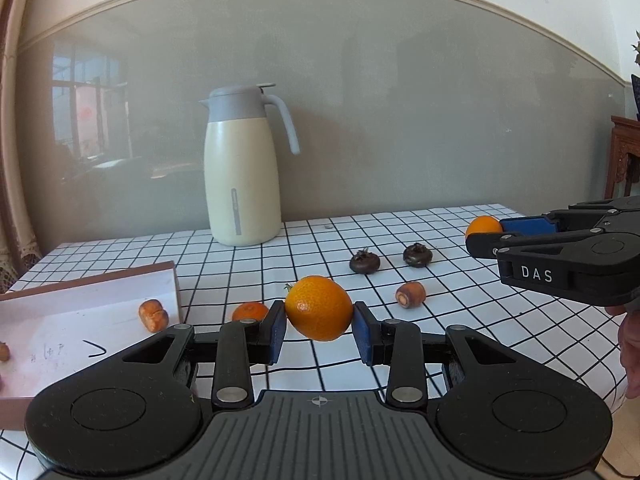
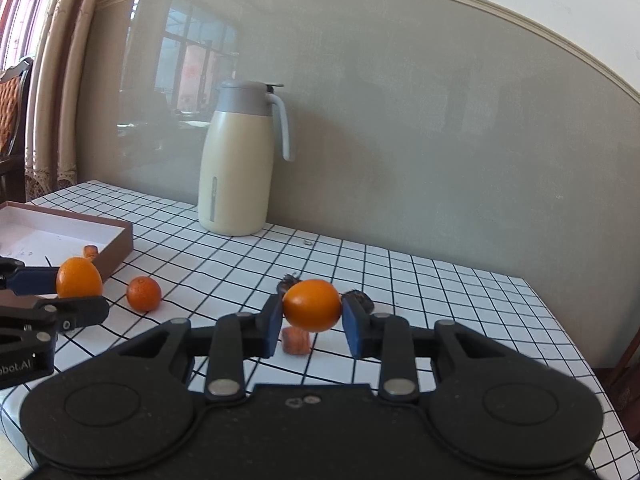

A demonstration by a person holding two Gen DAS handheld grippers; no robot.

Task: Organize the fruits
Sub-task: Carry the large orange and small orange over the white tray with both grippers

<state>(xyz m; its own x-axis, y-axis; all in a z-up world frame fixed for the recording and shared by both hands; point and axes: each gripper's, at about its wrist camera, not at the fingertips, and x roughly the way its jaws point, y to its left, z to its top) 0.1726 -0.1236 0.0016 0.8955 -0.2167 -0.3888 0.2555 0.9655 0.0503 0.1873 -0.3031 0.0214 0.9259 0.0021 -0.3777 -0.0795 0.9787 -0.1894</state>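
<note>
My left gripper [image 1: 320,322] is shut on an orange kumquat [image 1: 319,308] and holds it above the checked tablecloth; it also shows in the right wrist view [image 2: 79,278]. My right gripper [image 2: 312,320] is shut on another orange kumquat [image 2: 312,305], which shows at the right of the left wrist view [image 1: 483,227]. A third orange fruit [image 2: 144,293] lies on the cloth near the box. Two dark water chestnuts [image 1: 364,261] [image 1: 417,255] and a brown-orange piece [image 1: 410,294] lie mid-table.
A shallow brown box with a white inside [image 1: 60,320] sits at the left and holds small brown-orange pieces [image 1: 153,315]. A cream and grey thermos jug [image 1: 241,168] stands at the back by the wall. The table's right edge [image 2: 560,320] drops off.
</note>
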